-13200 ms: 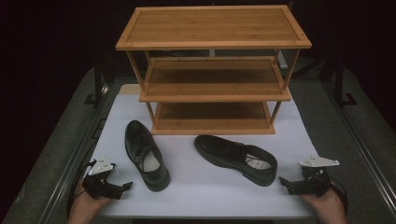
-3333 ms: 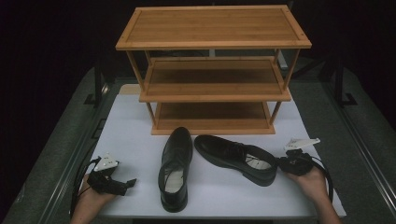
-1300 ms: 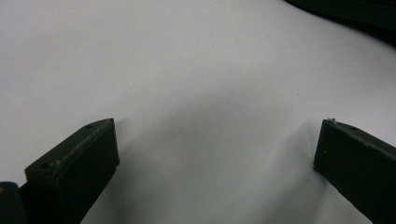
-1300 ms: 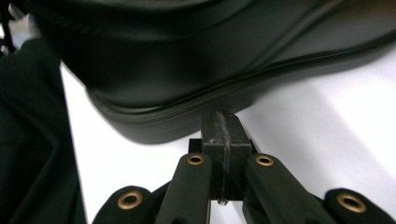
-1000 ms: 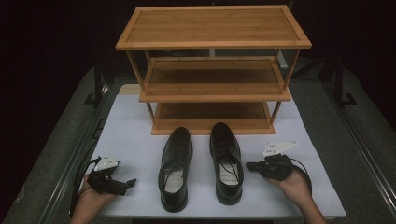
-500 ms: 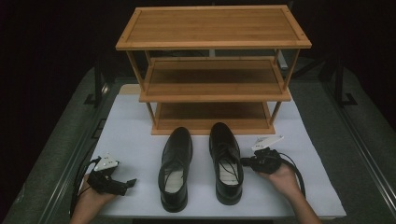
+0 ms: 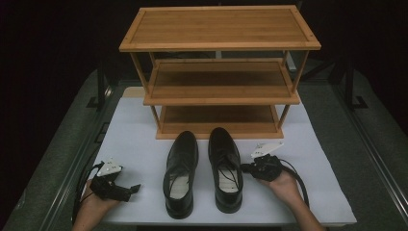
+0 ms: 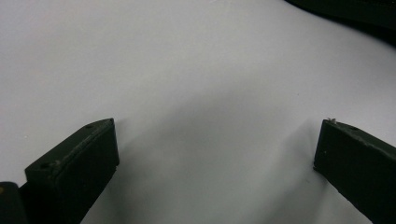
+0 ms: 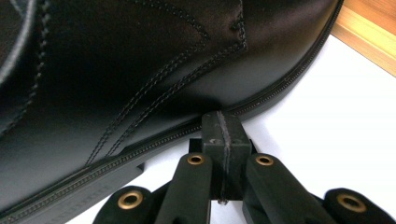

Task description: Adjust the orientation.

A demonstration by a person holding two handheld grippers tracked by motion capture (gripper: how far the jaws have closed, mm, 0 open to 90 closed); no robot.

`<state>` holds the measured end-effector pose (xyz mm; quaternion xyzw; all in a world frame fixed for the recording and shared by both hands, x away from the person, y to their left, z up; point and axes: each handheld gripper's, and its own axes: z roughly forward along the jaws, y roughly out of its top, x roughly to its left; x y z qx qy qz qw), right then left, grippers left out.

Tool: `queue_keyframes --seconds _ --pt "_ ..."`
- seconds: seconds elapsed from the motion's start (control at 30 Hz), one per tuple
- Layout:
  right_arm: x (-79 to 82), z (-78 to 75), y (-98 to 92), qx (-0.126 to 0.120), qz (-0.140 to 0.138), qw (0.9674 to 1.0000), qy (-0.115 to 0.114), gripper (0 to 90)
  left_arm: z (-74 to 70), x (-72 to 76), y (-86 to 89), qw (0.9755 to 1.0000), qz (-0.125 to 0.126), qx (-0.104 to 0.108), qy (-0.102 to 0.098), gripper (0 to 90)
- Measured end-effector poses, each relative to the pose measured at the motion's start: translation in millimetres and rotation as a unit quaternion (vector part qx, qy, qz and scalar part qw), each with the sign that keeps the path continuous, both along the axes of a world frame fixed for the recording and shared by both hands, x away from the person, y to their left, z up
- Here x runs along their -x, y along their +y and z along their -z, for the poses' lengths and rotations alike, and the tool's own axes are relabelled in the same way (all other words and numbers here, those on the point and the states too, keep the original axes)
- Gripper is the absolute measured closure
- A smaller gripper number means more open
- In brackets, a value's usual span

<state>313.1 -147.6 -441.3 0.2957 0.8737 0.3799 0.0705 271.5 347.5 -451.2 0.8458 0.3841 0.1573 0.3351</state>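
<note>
High view overlooks mat (image 7: 144, 139); right gripper view hugs right shoe (image 9: 140, 70), shared with high view.

We see open white mat (image 7: 139, 144) on the left, between the left gripper (image 7: 126, 189) and the left shoe (image 7: 181, 173), and nothing lies between that gripper's spread jaws in the left gripper view. The two shoes stand side by side with only a narrow channel between them, too tight for a gripper. Ahead of their toes the wooden rack (image 7: 219, 91) blocks the way, its bottom shelf close to the toecaps. On the right, our right gripper (image 7: 247, 168), jaws together, sits against the outer side of the right shoe (image 7: 225, 168); beyond it the mat lies bare to its edge.
</note>
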Motion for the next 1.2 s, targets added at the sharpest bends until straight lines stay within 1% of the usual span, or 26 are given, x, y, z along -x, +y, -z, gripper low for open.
queue_keyframes --seconds 0.07,0.23,0.27,0.33,0.43,0.47,0.67,0.87,1.1,1.13,1.17,1.2 --pt "0.1 0.2 4.1 0.001 -0.004 1.0000 -0.003 89.7 0.0 0.1 0.0 1.0000 0.000 0.000 0.000 0.0" --pt "-0.8 0.1 11.2 0.001 -0.011 0.9999 -0.003 89.7 0.0 0.0 0.0 1.0000 0.000 0.000 0.000 0.0" --pt "-1.4 0.3 13.1 -0.002 -0.012 0.9999 0.000 89.7 0.0 0.0 0.0 1.0000 0.000 0.000 0.000 0.0" --pt "-0.9 0.4 17.8 0.001 -0.020 0.9998 -0.006 89.7 0.0 0.1 0.0 1.0000 0.000 0.000 0.000 0.0" --pt "-1.0 0.6 23.7 0.000 -0.027 0.9996 -0.006 89.7 0.1 0.1 0.0 1.0000 0.000 0.000 -0.001 0.0" --pt "-0.4 0.2 25.4 0.003 -0.030 0.9995 -0.008 89.7 0.1 0.1 0.0 1.0000 0.000 0.000 -0.001 0.0" --pt "5.6 -1.1 28.3 0.006 -0.040 0.9992 -0.008 89.7 0.1 0.1 0.0 1.0000 0.000 0.000 -0.001 0.0" --pt "14.5 -2.4 33.5 0.008 -0.057 0.9983 -0.009 89.7 0.1 0.0 0.0 1.0000 0.000 0.000 -0.001 0.0" --pt "16.8 -1.8 33.4 0.001 -0.060 0.9982 -0.005 89.6 0.2 0.2 -0.1 1.0000 0.000 0.001 -0.001 0.0" --pt "16.8 -2.1 33.2 0.001 -0.062 0.9981 -0.004 88.9 0.1 0.2 -0.1 1.0000 -0.001 0.001 -0.001 0.0" --pt "16.6 -2.7 32.7 0.002 -0.061 0.9981 -0.003 85.5 0.1 0.3 -0.1 1.0000 0.000 0.000 -0.001 0.0" --pt "16.0 -3.4 31.6 0.006 -0.053 0.9986 -0.002 85.5 0.0 0.3 -0.1 1.0000 0.000 0.000 -0.002 0.0"
